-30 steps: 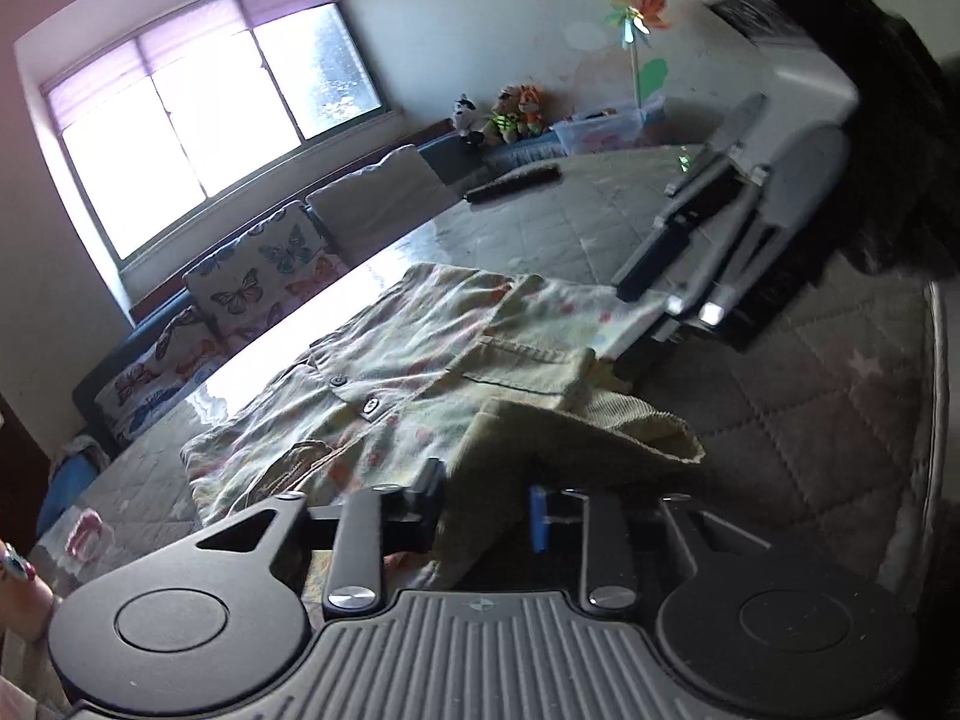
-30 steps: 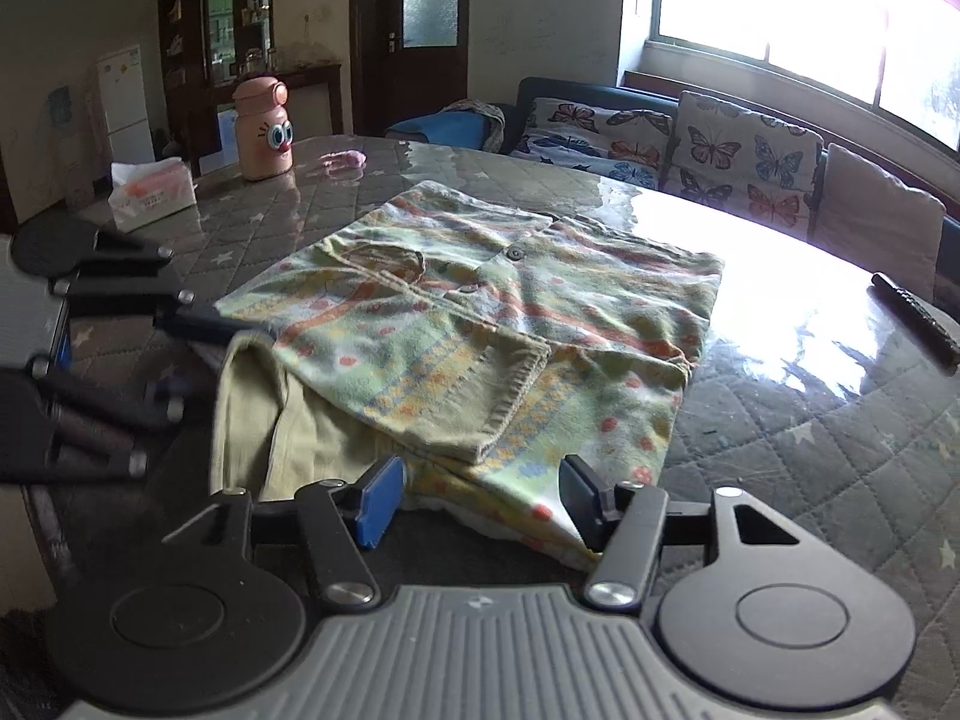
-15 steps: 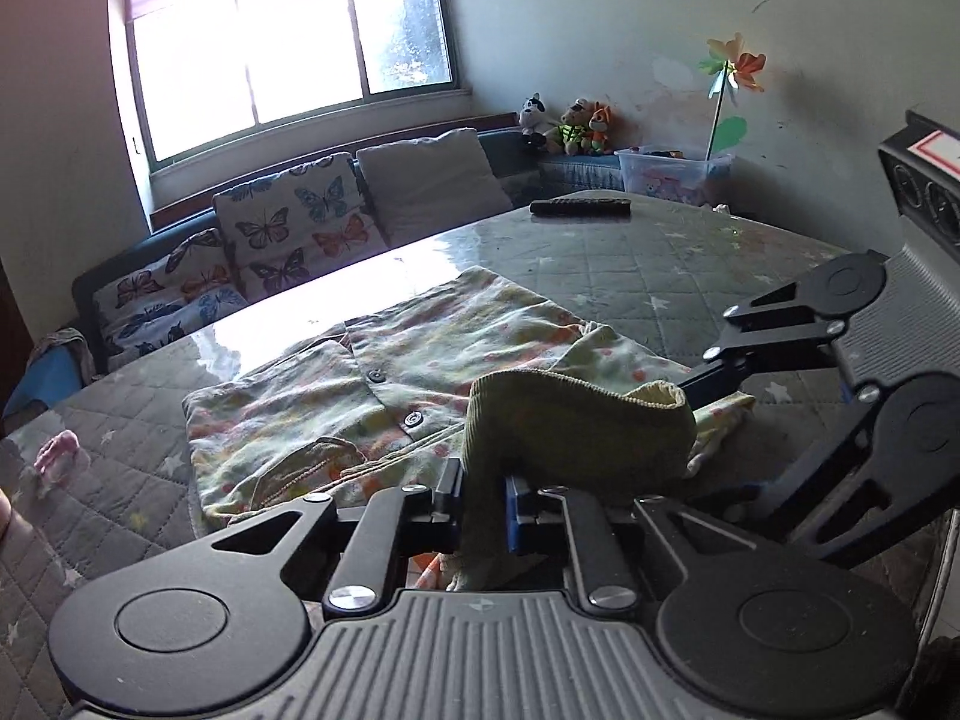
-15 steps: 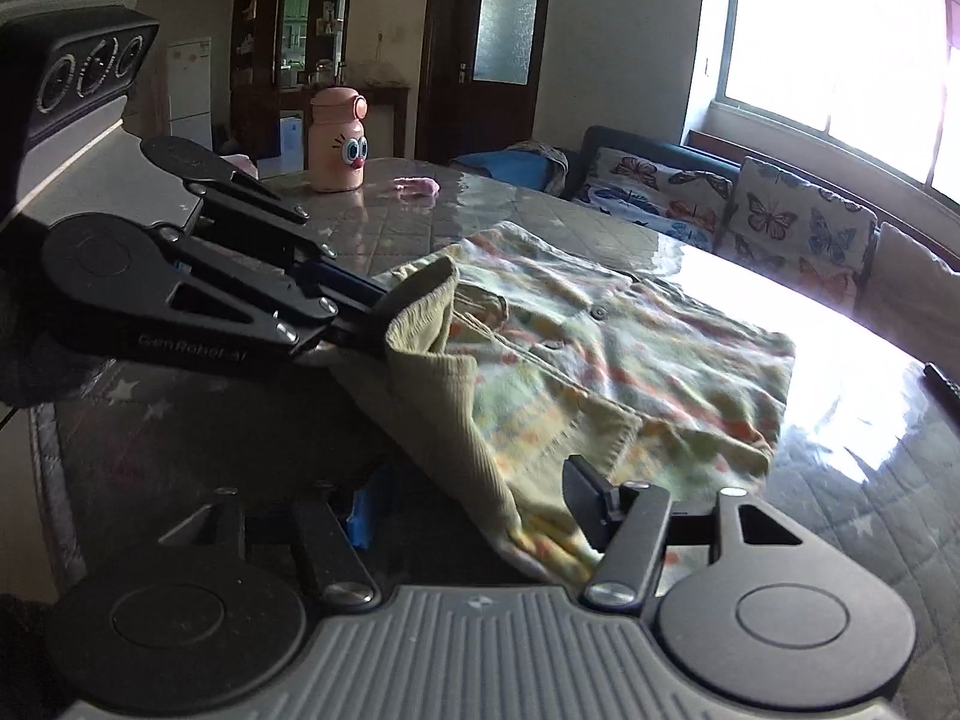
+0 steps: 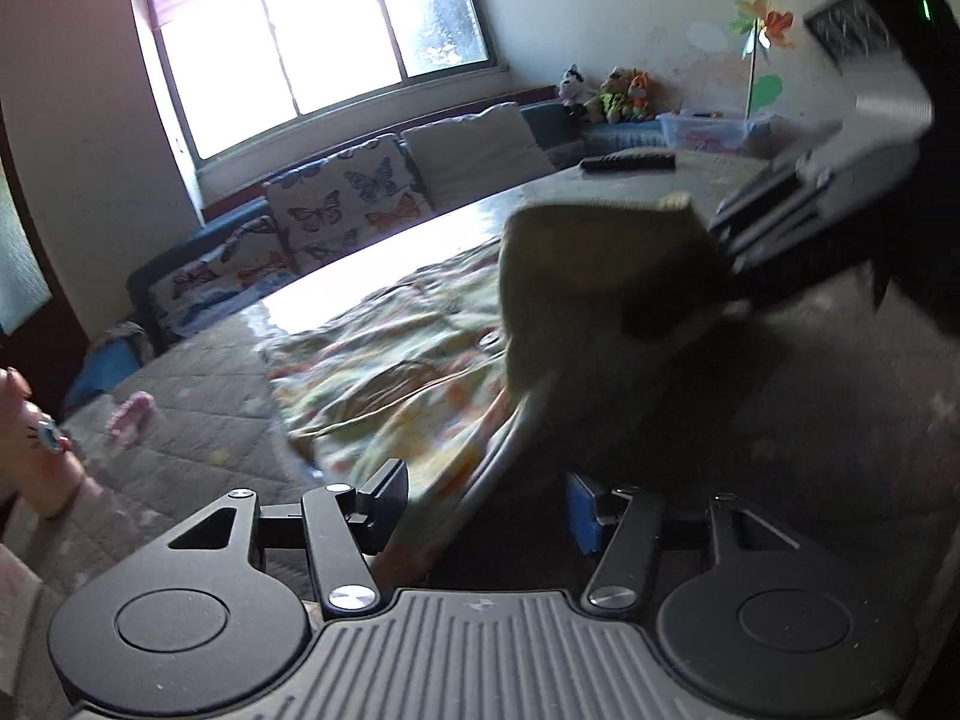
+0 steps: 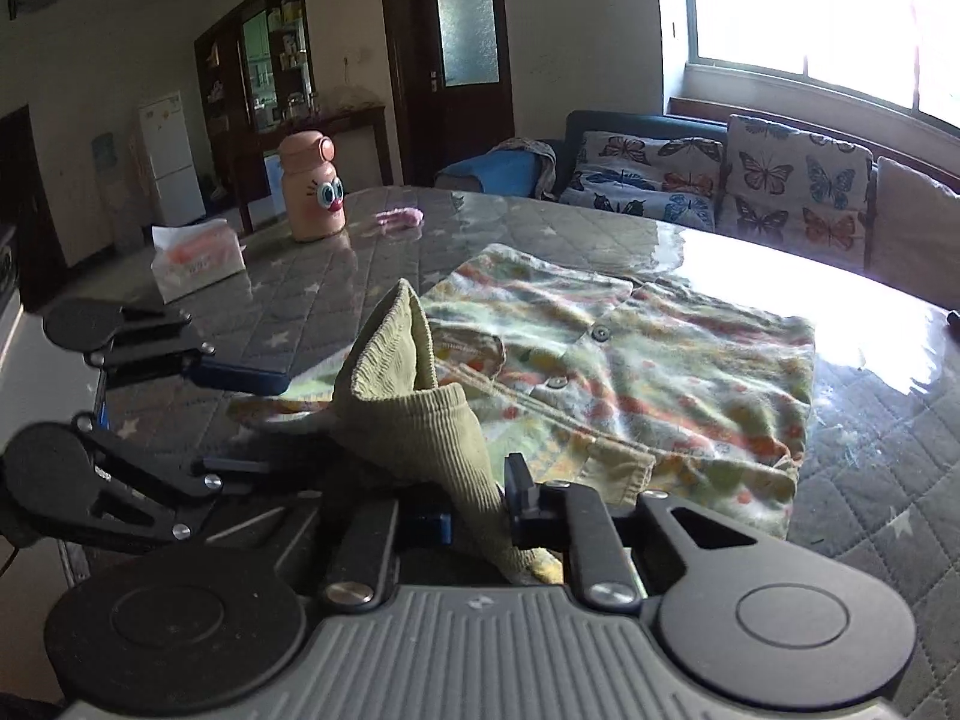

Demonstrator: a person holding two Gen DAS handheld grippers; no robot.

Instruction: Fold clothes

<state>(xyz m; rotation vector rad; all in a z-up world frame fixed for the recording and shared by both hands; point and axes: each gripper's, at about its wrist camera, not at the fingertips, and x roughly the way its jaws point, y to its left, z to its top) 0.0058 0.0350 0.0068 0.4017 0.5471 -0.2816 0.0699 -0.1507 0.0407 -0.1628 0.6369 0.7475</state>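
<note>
A: Right, nearest first: what has hold of the shirt?

B: The right hand-held gripper (image 6: pixel 477 519) does. Its jaws have just been closing and now pinch a raised fold of the olive ribbed cuff (image 6: pixel 414 420), which stands up in a peak at the near edge of the printed shirt (image 6: pixel 630 384).

A: And the left hand-held gripper (image 5: pixel 489 507)?

B: Its jaws have just been opening. They stand apart with cloth lying loosely between them, and I see no pad pressing on it. Seen from the right wrist, it sits just left of the raised cuff.

A: So where is the shirt itself?

B: Spread on the quilted counter (image 6: pixel 888 516), button side up, with only that near sleeve end lifted. Beyond the shirt stand a pink bottle (image 6: pixel 312 192) and a tissue box (image 6: pixel 198 258); farther still is the sofa (image 6: pixel 720 180) with its butterfly cushions.

A: Which step is this, in your view?

B: A sleeve fold, I think, with the cuff passed over to the right side.

A: Next move?

B: Probably carry the cuff over the shirt's front and lay it flat, keeping the pinch firm so the ribbing does not slip, while the left side finds a new hold.
</note>
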